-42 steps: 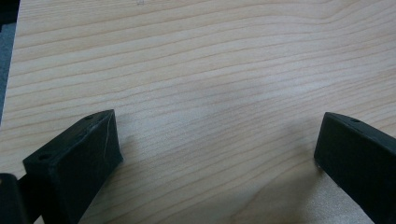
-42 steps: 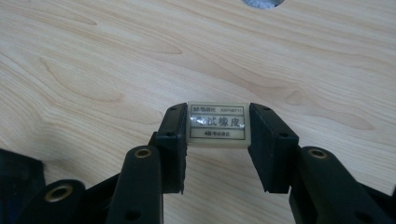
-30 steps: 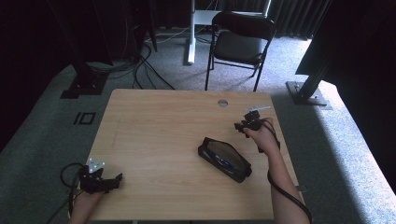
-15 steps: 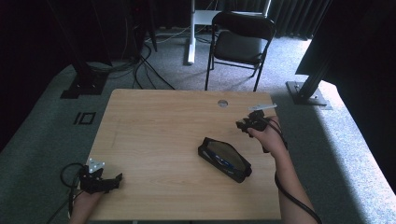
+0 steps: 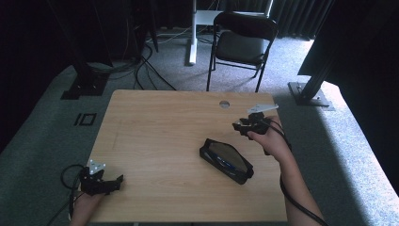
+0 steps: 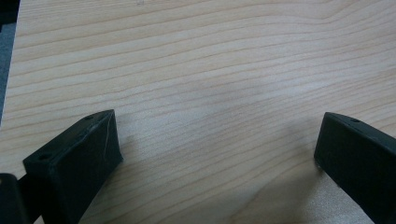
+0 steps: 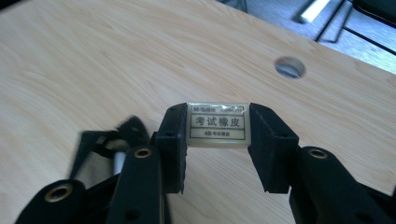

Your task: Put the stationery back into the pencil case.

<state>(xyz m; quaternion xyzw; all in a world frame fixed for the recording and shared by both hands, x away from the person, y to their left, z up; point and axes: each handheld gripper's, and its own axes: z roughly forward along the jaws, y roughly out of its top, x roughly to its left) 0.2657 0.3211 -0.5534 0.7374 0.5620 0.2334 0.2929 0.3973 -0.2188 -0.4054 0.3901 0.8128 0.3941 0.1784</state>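
the right gripper [image 7: 218, 154] has risen, fingers clamped on the eraser [image 7: 217, 124]; left gripper [image 6: 215, 154] fingers wide, empty.

The eraser [image 7: 217, 124] is pale cream-white, with a label of dark frames and dark printed characters on a light ground. The right hand-held gripper [image 7: 217, 140] has black jaws with brass-coloured rivets; the left hand-held gripper [image 6: 217, 158] has black jaws too. The surface [image 5: 160, 132] is light wood with fine streaked grain. The pouch [image 5: 226, 160] is black, with a blue item showing inside. The chair [image 5: 242, 44] is black, the carpet [image 5: 47, 136] grey-green.
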